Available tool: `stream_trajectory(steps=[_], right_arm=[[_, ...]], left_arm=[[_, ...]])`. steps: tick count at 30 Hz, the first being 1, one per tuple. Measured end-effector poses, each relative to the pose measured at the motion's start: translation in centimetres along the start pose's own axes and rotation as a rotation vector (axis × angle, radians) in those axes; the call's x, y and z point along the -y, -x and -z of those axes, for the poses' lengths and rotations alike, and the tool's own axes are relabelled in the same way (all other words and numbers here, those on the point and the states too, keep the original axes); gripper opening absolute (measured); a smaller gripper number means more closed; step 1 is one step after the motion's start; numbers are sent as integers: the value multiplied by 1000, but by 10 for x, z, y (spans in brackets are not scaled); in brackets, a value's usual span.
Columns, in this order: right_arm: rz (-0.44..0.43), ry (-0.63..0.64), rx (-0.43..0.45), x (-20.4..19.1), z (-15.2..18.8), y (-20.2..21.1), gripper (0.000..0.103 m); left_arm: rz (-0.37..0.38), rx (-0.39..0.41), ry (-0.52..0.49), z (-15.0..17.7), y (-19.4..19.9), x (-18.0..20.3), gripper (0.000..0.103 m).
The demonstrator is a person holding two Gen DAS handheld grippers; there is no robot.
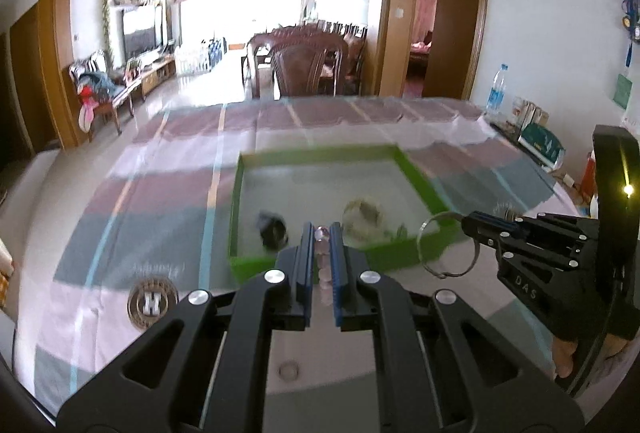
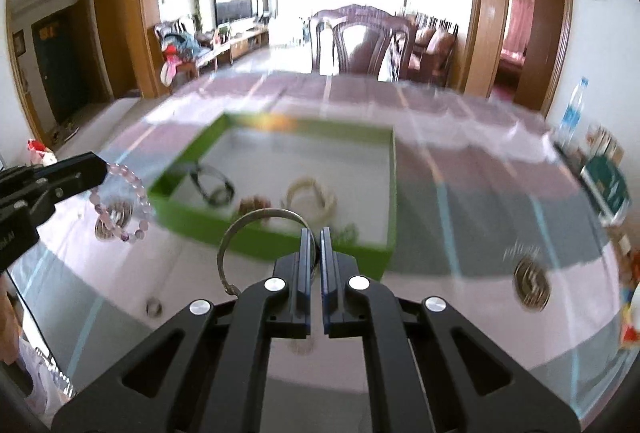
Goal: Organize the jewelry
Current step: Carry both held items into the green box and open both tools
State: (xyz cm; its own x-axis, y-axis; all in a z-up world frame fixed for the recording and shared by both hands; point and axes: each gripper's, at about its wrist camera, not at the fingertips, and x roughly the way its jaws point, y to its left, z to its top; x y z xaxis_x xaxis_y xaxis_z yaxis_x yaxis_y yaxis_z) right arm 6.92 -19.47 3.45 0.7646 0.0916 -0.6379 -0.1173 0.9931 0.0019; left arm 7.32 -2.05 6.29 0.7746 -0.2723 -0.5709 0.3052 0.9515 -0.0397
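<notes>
Grippers meet over a green tray point(image 1: 416, 169) on a striped tablecloth point(image 1: 168, 169) as we sort jewelry at the dining table. Our left gripper point(image 1: 322, 233) has its blue-edged jaws closed on a pale purple beaded bracelet point(image 2: 120, 201), which hangs in a loop below the fingertips, just outside the tray's near-left corner in the right wrist view. Our right gripper point(image 2: 316, 237) has its jaws pressed together on a silver bangle point(image 2: 240, 237), a thin metal ring that arcs up and to the left of the fingers above the tray's front wall. Inside the tray lie a dark bracelet point(image 2: 214, 185), a cream-coloured bracelet point(image 2: 308, 197), a small reddish-brown piece point(image 2: 252, 203) between them and a blurred greenish piece point(image 2: 348, 233) near the front wall; motion blur hides finer detail. A small ring point(image 2: 154, 307) rests on the cloth just in front of the tray. Round printed emblems point(image 1: 152, 303) mark the cloth. A water bottle point(image 1: 496, 89) and a green box point(image 1: 540, 145) stand at the table's far right edge. Wooden chairs point(image 1: 308, 65) line the table's far side.
</notes>
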Motion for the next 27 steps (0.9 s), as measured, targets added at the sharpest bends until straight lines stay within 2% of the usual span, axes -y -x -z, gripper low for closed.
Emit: stream_trajectory(steps=[3, 8, 13, 18, 22, 24, 26, 27], right_arm=[[7, -18, 26, 2, -20, -8, 4], [45, -75, -44, 6, -41, -62, 4], [70, -127, -133, 10, -38, -110, 4], [96, -127, -186, 12, -27, -130, 5], [83, -117, -199, 11, -25, -131, 8], [79, -111, -192, 10, -26, -126, 21], [80, -107, -166, 10, -26, -117, 42], [86, -106, -154, 10, -27, -113, 44]], left_arm=[[-24, 13, -3, -19, -13, 2, 8], [-24, -22, 34, -38, -58, -3, 8], [-39, -88, 57, -37, -102, -10, 8], [-74, -141, 82, -27, -134, -20, 8], [-69, -165, 95, -22, -143, -24, 8], [-64, -161, 104, -23, -140, -25, 11], [-60, -153, 98, -23, -135, -25, 19], [-61, -151, 98, -23, -133, -24, 26]])
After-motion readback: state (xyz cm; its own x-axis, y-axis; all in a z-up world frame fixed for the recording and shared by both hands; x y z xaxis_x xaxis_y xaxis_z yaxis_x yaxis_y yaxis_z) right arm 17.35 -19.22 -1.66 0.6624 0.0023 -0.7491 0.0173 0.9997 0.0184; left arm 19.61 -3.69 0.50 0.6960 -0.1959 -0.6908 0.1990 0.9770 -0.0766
